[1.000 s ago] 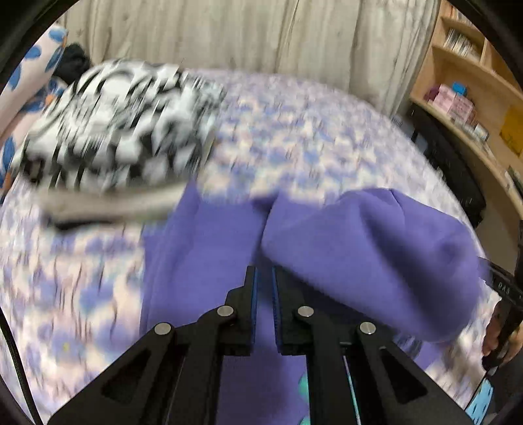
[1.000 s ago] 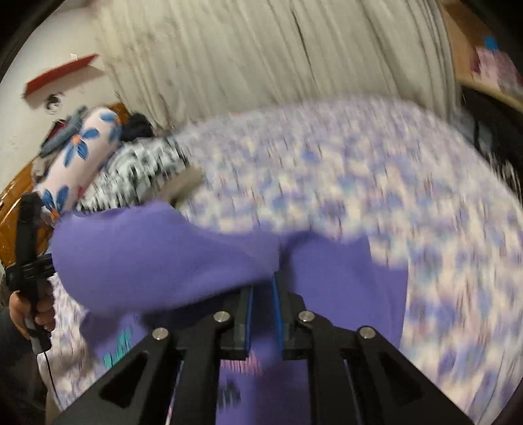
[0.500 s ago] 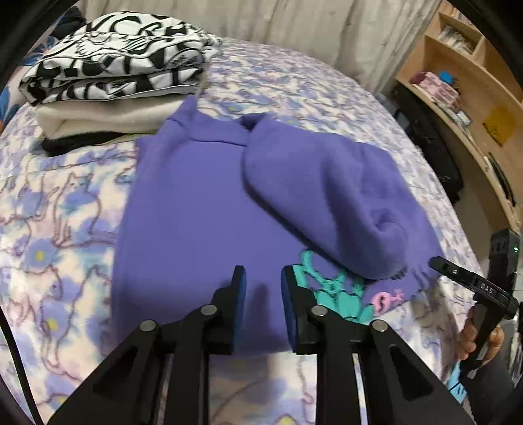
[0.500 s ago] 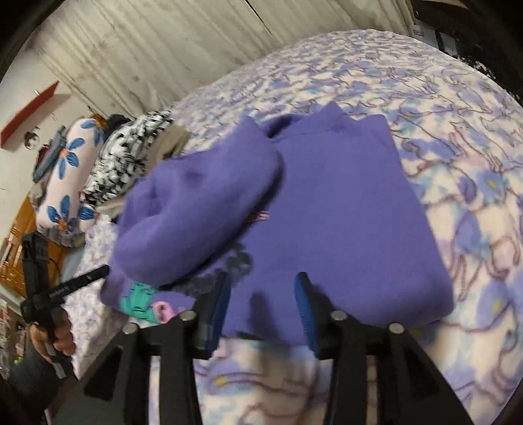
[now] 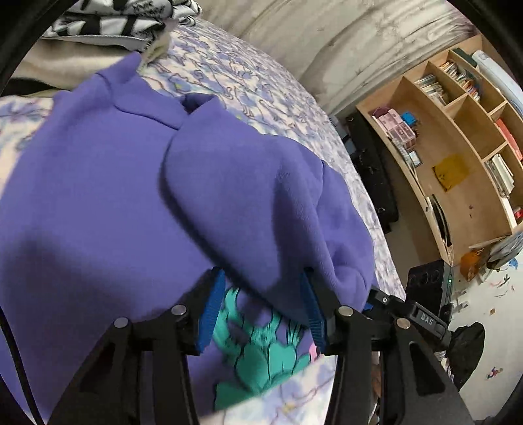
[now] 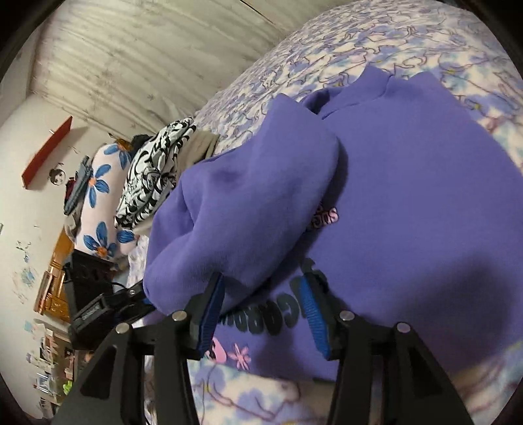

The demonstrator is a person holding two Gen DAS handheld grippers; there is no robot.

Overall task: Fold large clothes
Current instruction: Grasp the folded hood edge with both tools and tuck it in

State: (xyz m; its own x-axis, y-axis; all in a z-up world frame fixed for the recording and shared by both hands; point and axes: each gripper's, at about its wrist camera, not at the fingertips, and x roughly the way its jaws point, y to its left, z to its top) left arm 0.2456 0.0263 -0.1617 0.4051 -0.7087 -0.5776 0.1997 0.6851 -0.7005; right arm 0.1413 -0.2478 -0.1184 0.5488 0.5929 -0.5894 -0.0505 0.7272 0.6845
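Observation:
A purple sweatshirt lies on the bed with one sleeve folded across its body. It also shows in the right wrist view, sleeve over the printed front. My left gripper is open, its jaws on either side of the sleeve's cuff end, above the teal print. My right gripper is open over the hem, with the sleeve's edge between its jaws. Each gripper shows in the other's view: the right one and the left one.
A stack of folded clothes, black-and-white on top, sits at the bed's head, also in the right wrist view. A flowered pillow lies beside it. A wooden bookshelf stands right of the patterned bed. Curtains hang behind.
Both grippers opened wide and came down close to the hem and the folded sleeve's end. The sweatshirt lies still on the bed after being swung down.

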